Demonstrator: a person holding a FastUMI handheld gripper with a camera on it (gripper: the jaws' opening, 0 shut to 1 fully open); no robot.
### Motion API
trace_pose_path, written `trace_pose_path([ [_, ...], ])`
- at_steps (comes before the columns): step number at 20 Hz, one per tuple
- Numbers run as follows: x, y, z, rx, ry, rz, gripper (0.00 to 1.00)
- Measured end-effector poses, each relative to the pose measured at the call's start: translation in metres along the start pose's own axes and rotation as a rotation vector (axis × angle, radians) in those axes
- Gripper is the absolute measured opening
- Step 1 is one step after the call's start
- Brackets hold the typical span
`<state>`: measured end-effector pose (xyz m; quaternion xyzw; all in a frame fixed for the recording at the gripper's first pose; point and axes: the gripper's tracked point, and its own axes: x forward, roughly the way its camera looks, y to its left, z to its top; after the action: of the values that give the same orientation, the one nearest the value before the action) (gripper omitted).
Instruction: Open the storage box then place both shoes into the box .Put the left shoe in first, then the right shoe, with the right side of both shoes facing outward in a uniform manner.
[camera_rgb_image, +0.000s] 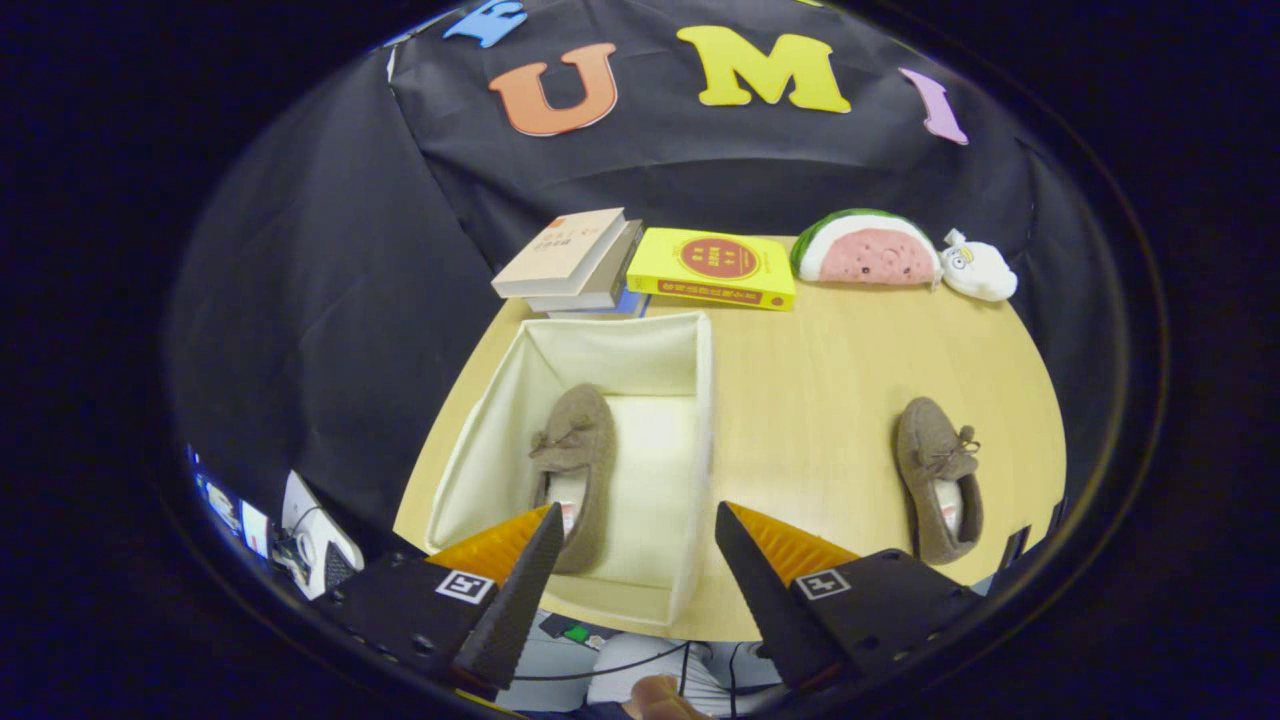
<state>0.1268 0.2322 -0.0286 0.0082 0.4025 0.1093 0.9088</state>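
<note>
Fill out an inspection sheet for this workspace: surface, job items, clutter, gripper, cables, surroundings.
Surface: light wooden table.
Job's things: open storage box with one brown shoe inside along its left wall; second brown shoe on the table to the right of the box.
Clutter: stack of books and yellow book beyond the box; watermelon plush and small white plush at the far edge.
Gripper: gripper open, holding nothing, fingers spread over the box's near end.
Cables: dark cable below the table's near edge.
Surroundings: black cloth wall; some equipment low on the left, too small to identify.
</note>
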Motion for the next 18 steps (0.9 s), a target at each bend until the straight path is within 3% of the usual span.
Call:
trace_pose_path([
  [13,0.007,-0.244,-0.021,0.108,0.057,-0.264,0.95],
  [18,0.024,-0.292,-0.040,0.102,0.150,-0.301,0.94],
])
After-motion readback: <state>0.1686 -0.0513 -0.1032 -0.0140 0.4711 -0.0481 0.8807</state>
